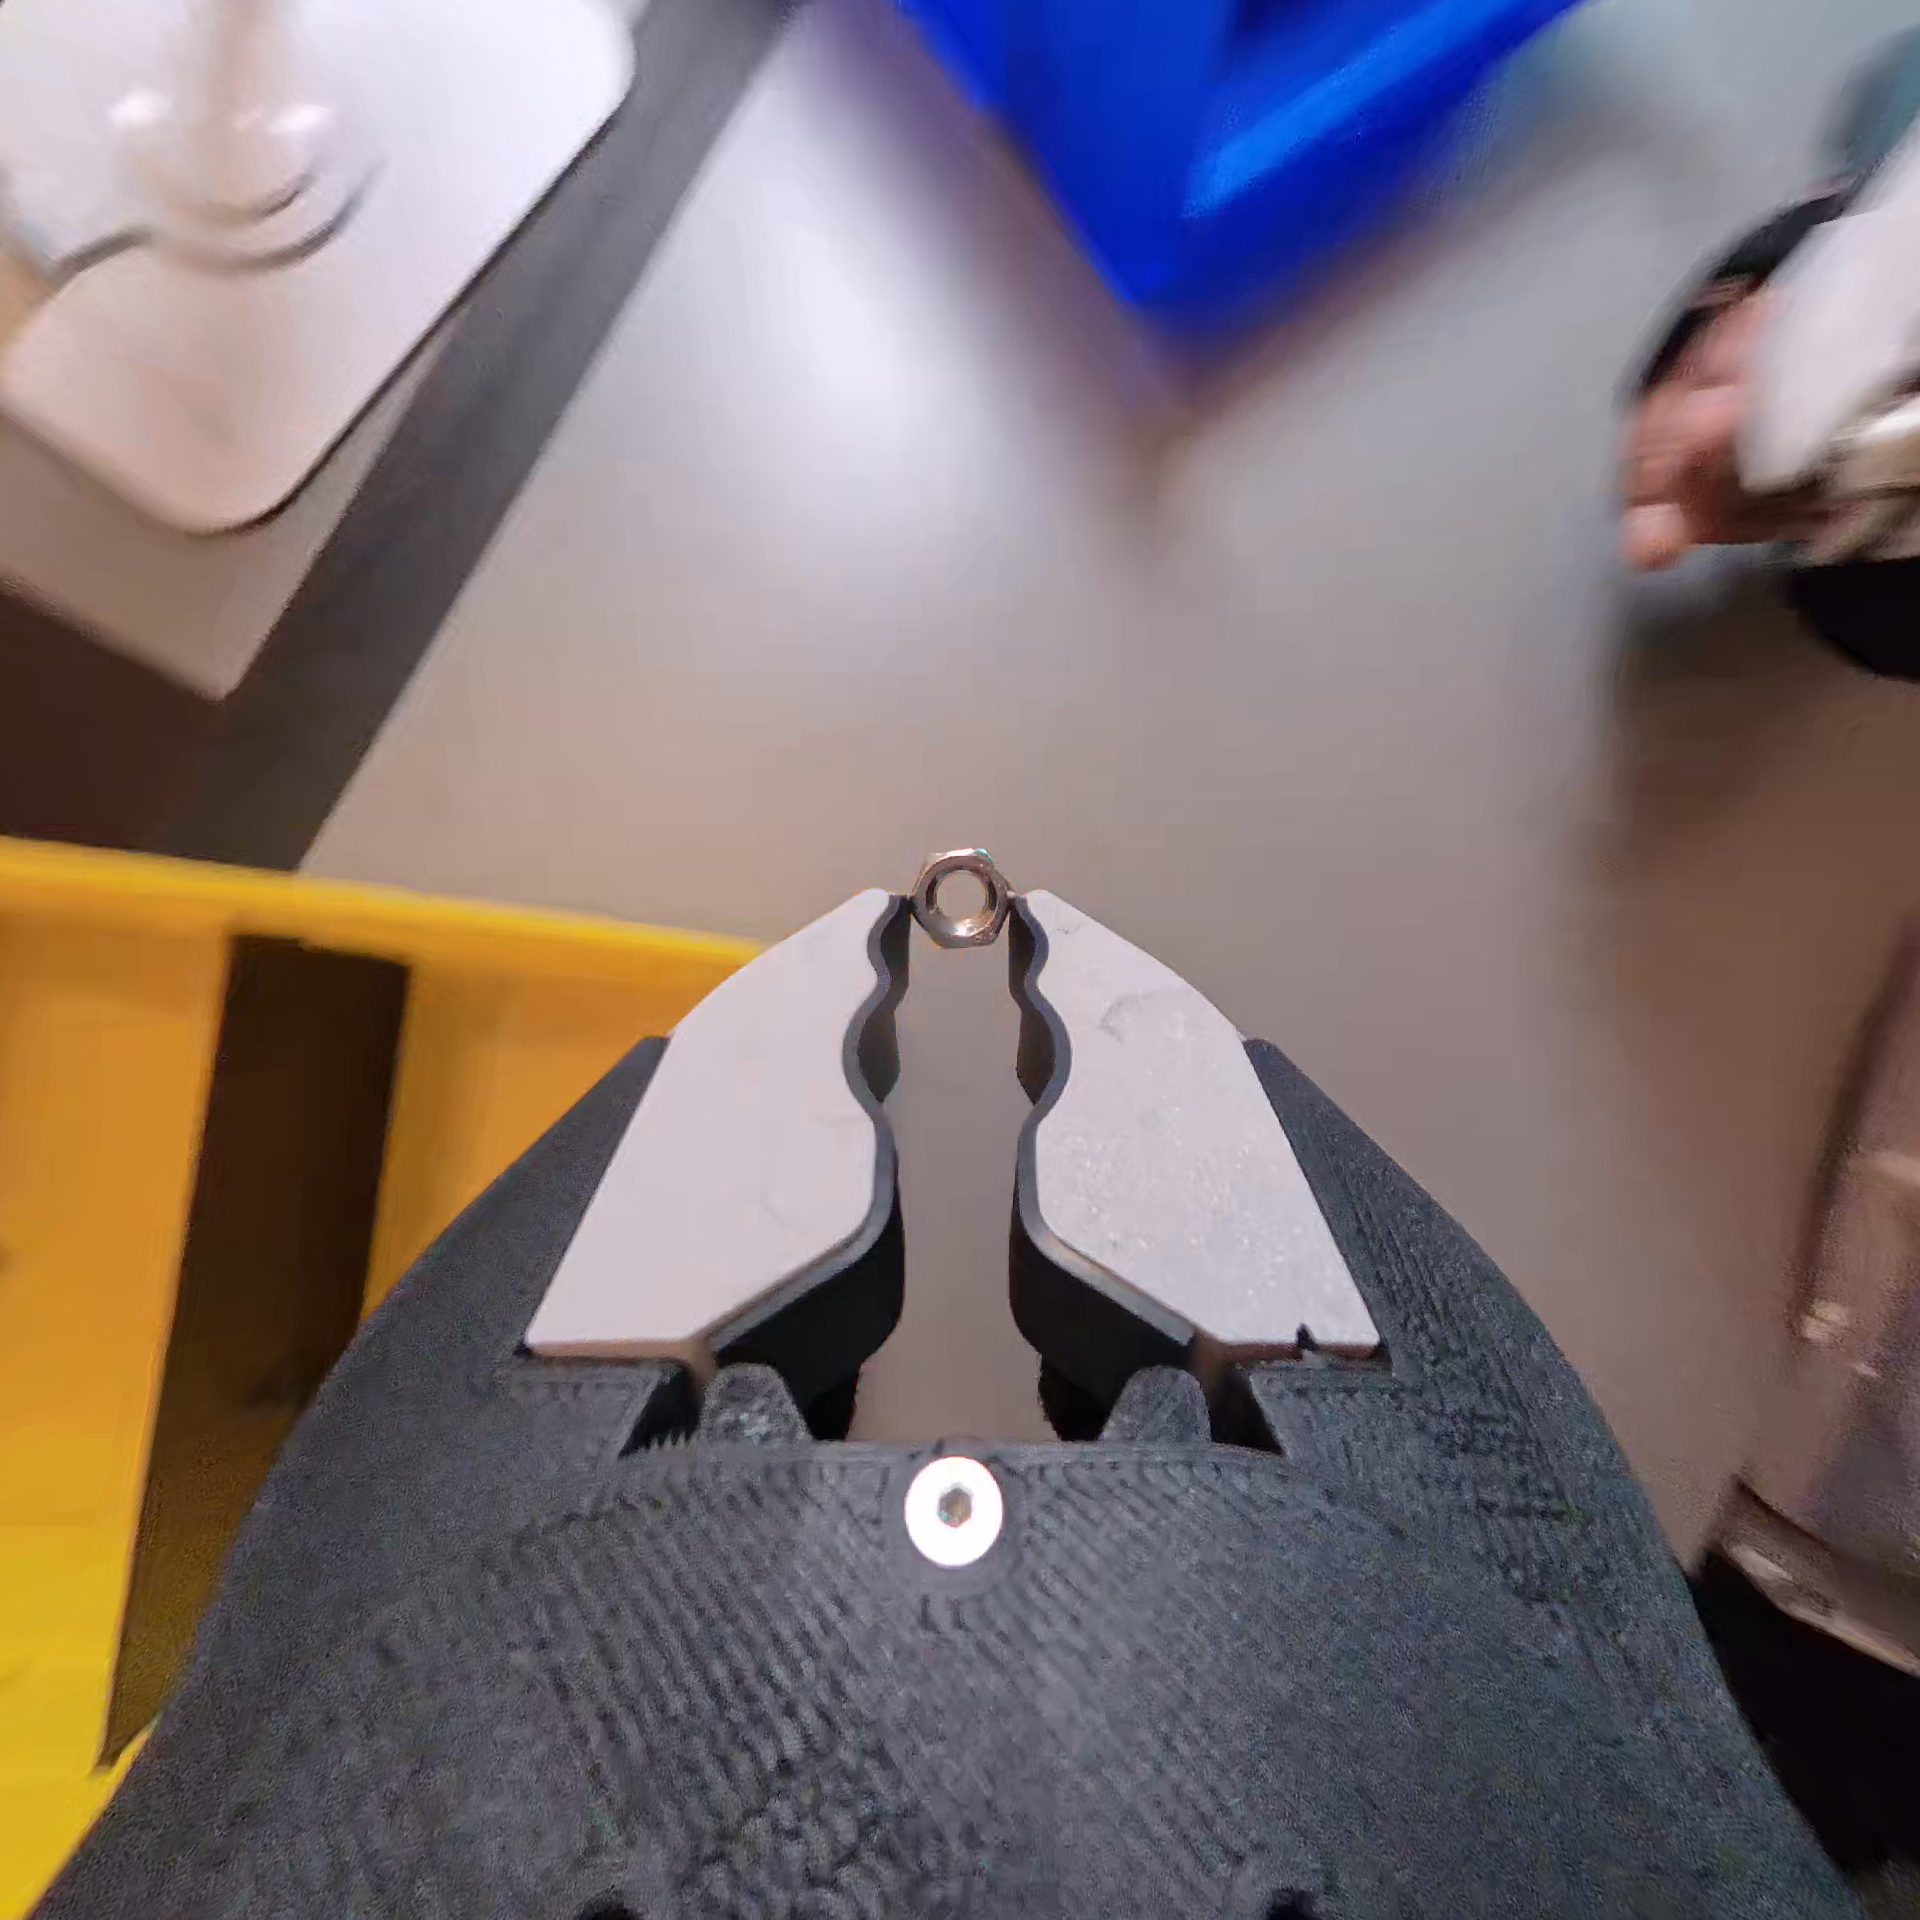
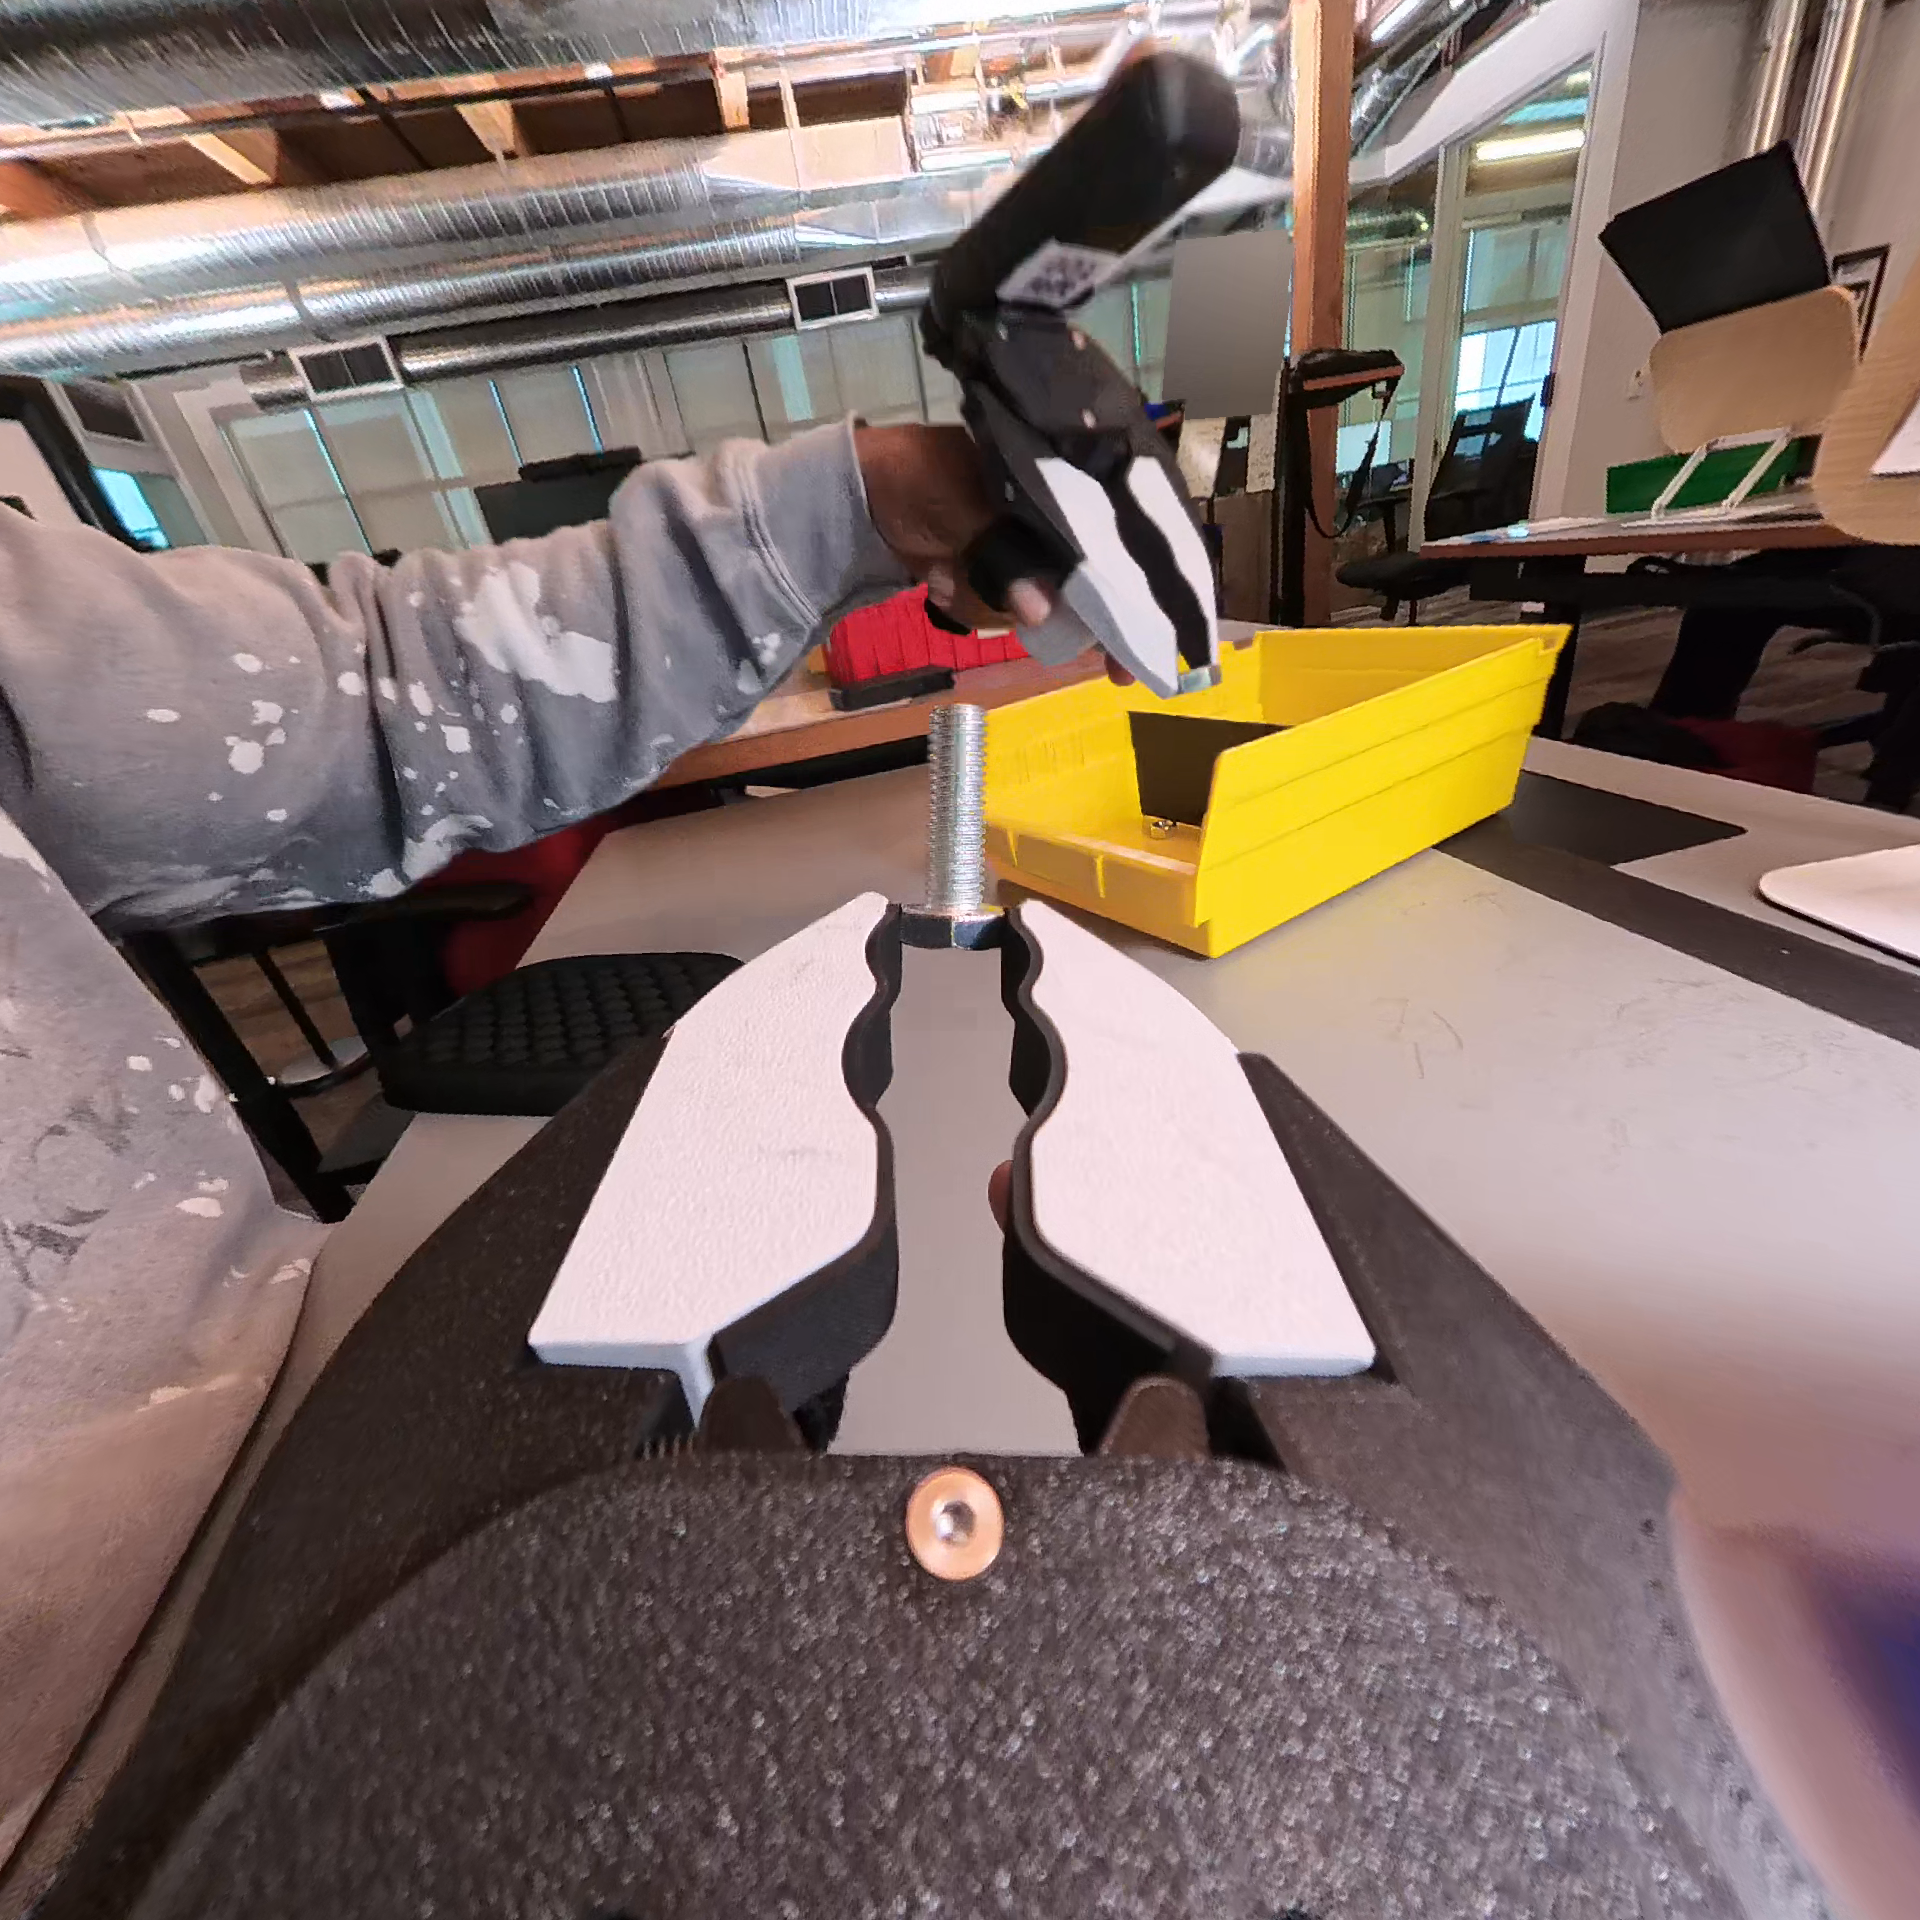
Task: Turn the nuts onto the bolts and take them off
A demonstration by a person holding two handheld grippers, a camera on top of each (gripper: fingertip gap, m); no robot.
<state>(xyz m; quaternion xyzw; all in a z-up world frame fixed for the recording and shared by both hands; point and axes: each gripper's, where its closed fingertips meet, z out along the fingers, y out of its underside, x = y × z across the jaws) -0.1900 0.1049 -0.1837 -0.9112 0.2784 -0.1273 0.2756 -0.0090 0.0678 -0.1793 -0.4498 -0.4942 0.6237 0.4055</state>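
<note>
Your right gripper point(image 2: 951, 925) is clamped on the hex head of the bolt point(image 2: 957, 805), pinched at the very fingertips. The bolt stands upright out of the grip, threaded shank pointing up, free end bare. That long axis is your reference: vertical, over the near edge of the grey table point(image 2: 1455, 1039).

Your left gripper point(image 1: 956, 909) is closed on the nut point(image 1: 956, 900), also right at the tips. In the right wrist view the left gripper point(image 2: 1190, 681) hangs tips-down, up and to the right of the bolt's free end, near it but not touching. So the nut has to go left and slightly down to sit over the thread. I'd say the left is the arm to move and the right only has to hold steady.

Alignment is the catch: the nut's bore must run along the shank, i.e. vertical. The left wrist view looks straight through the bore, so you can check it's clear, but the bolt isn't in that frame at all. The right wrist view gives you the gap and offset, yet the nut there is just a small glint at the tips, orientation unreadable.

Further out: the yellow bin point(image 2: 1299, 790) sits behind the bolt with something small and metallic in its front compartment, too small to tell what. A blue bin point(image 1: 1195, 135) shows only in the left view, blurred.
</note>
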